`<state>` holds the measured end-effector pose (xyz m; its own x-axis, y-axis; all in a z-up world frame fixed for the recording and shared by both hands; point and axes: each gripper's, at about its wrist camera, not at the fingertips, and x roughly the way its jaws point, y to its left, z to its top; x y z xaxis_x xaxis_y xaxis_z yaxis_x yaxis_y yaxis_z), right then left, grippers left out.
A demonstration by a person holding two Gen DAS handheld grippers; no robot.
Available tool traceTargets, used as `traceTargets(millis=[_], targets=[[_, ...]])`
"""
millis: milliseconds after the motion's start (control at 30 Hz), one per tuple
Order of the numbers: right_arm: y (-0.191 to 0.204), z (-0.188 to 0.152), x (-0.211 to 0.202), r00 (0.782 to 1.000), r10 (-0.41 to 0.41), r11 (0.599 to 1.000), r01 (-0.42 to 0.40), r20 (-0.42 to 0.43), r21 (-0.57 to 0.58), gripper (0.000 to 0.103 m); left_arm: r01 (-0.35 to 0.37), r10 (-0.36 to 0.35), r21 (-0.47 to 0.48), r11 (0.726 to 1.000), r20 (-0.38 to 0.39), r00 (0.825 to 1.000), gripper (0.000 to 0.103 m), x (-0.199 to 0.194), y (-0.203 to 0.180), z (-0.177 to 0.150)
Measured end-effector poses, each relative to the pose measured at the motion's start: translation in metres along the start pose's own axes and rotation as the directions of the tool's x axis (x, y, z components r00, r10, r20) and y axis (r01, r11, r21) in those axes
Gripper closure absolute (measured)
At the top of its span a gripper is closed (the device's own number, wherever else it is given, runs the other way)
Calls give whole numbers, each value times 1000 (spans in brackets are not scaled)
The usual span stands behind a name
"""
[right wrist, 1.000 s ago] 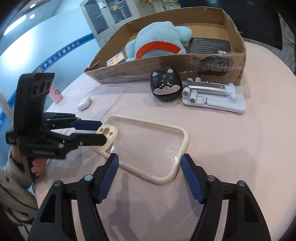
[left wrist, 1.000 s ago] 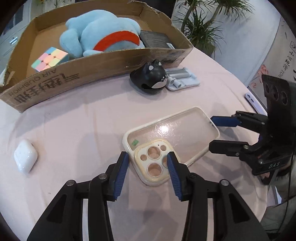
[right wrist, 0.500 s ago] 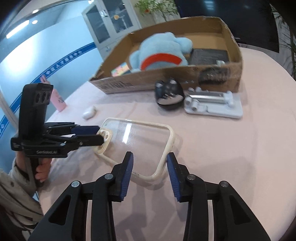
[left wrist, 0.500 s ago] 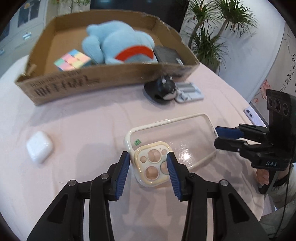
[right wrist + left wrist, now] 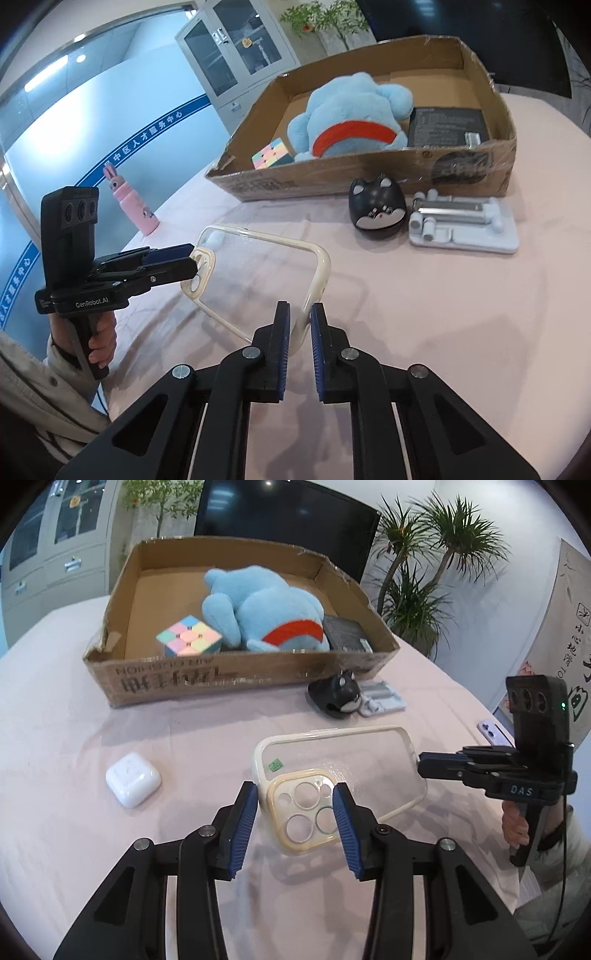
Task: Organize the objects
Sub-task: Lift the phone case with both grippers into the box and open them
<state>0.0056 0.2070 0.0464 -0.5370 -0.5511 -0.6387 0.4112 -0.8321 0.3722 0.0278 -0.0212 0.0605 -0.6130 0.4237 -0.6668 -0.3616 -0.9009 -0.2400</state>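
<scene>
The clear phone case [image 5: 258, 280] is lifted off the pink bench [image 5: 443, 314], tilted, held at both ends. The left tongs [image 5: 295, 812] pinch its camera-cutout end. The right tongs [image 5: 300, 326], whose jaws have just been closing, are pressed onto the rim at the opposite end. Beyond stands the cardboard box [image 5: 240, 679] containing a blue plush toy [image 5: 266, 609] and puzzle cube [image 5: 188, 638].
</scene>
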Motion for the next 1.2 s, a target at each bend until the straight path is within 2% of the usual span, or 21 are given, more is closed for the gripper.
traceTargets(millis=[200, 467, 733, 967, 1100, 1133, 1200], targets=[[-2, -1, 6, 1000, 2, 1000, -2, 2, 2, 94, -10, 10, -15, 1000, -18, 1000, 64, 6, 1, -13], [5, 23, -9, 997, -6, 999, 8, 72, -35, 94, -20, 21, -9, 1000, 48, 999, 64, -6, 0, 11], [-2, 72, -24, 981, -59, 993, 76, 182, -86, 94, -32, 32, 2, 999, 98, 995, 64, 3, 1, 68], [-33, 129, -39, 941, -145, 981, 177, 307, -78, 94, -58, 51, 31, 998, 191, 980, 64, 27, -19, 131], [-59, 151, -48, 918, -195, 974, 222, 345, -39, 94, -21, 15, 26, 999, 191, 981, 64, 56, -27, 166], [-65, 155, -49, 909, -211, 971, 239, 359, -34, 94, -20, 14, 29, 999, 190, 982, 64, 63, -30, 171], [-79, 162, -47, 909, -234, 966, 258, 346, -25, 94, -50, 42, 37, 998, 182, 982, 64, 82, -37, 184]])
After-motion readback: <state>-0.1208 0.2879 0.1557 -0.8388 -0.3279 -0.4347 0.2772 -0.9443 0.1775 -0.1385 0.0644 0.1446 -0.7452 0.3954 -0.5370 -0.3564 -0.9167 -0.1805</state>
